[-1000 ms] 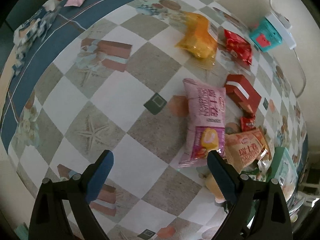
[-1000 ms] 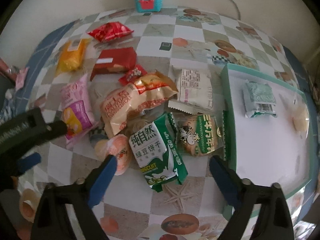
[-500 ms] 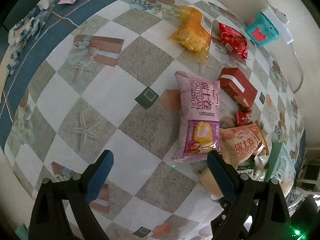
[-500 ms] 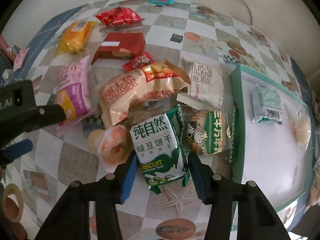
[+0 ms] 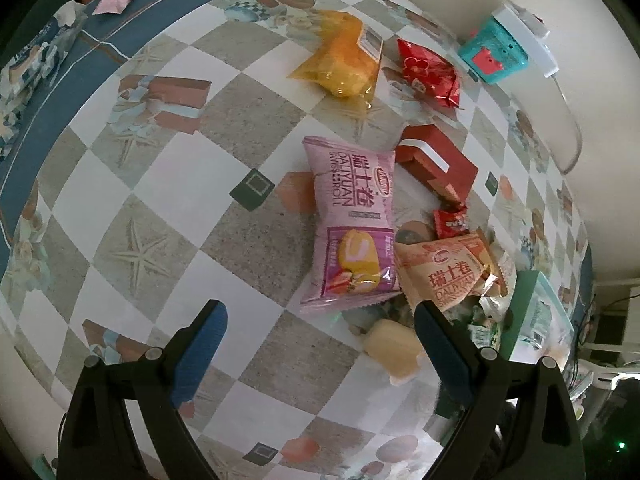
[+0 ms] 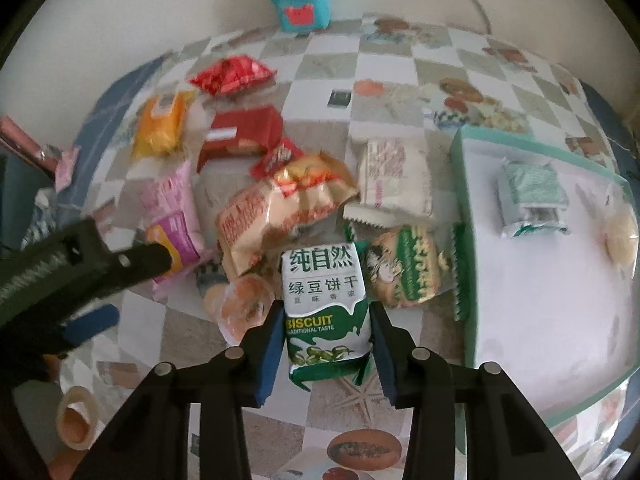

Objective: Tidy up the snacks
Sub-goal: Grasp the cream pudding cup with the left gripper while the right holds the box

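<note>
Snacks are seen heaped on a checked tablecloth (image 6: 384,68). A green-and-white biscuit packet (image 6: 326,312) is clamped between the blue pads of the right gripper (image 6: 326,346), at 6 o'clock in the right wrist view; the jaws are narrowed onto its sides. A green tray (image 6: 464,216) is noted at 3 o'clock, with a pale green packet (image 6: 532,200) lying in it. An orange swiss-roll bag (image 6: 280,216) lies at 12 o'clock of the held packet. The left gripper (image 5: 320,352) is held wide above the cloth, nothing between its fingers; a pink swiss-roll bag (image 5: 352,224) lies just beyond them. A yellow bag (image 5: 344,68) and a red box (image 5: 440,160) are seen farther off.
</note>
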{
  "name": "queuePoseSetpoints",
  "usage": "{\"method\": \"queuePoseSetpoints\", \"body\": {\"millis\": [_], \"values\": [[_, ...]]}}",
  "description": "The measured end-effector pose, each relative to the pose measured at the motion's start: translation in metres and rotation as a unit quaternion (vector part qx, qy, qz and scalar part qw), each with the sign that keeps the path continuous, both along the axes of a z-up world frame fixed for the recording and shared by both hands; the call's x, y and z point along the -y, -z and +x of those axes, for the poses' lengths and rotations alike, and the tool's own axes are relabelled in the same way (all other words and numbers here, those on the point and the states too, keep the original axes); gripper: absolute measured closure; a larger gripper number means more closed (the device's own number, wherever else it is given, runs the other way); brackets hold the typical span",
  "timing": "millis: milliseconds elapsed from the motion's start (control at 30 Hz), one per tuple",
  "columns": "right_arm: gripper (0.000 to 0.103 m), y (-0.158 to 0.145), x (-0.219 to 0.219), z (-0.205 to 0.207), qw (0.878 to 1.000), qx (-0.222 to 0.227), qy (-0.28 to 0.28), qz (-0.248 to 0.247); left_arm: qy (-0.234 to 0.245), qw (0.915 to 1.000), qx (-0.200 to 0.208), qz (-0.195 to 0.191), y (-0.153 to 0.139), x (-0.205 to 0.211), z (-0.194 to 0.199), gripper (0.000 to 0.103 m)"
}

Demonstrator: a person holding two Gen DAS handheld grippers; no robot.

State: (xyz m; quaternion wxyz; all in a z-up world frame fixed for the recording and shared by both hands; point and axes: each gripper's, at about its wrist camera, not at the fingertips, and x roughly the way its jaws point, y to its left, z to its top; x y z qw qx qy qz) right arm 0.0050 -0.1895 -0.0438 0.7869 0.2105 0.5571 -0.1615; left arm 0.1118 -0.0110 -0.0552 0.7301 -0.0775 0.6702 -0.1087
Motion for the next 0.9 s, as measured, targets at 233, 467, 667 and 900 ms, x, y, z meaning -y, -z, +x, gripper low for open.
{"method": "queuePoseSetpoints", "body": {"millis": [233, 467, 667, 900], "values": [[0.060, -0.017, 0.010, -0.010, 0.999, 0.021, 0.028, 0.011, 0.014, 0.9999, 0.002, 0.002, 0.004, 0.012, 0.003, 0.008], [0.060, -0.022, 0.026, -0.024, 0.997, 0.041, 0.071, 0.014, 0.044, 0.9990, 0.002, 0.004, 0.006, 0.030, -0.003, 0.008], [0.060, -0.021, 0.042, -0.032, 0.994, 0.041, 0.093, 0.031, 0.100, 0.9950, 0.005, 0.011, 0.009, 0.057, -0.015, 0.009], [0.060, -0.022, 0.042, -0.032, 0.994, 0.047, 0.089, 0.034, 0.142, 0.9894, -0.007, 0.029, 0.026, 0.078, -0.024, 0.038]]}}
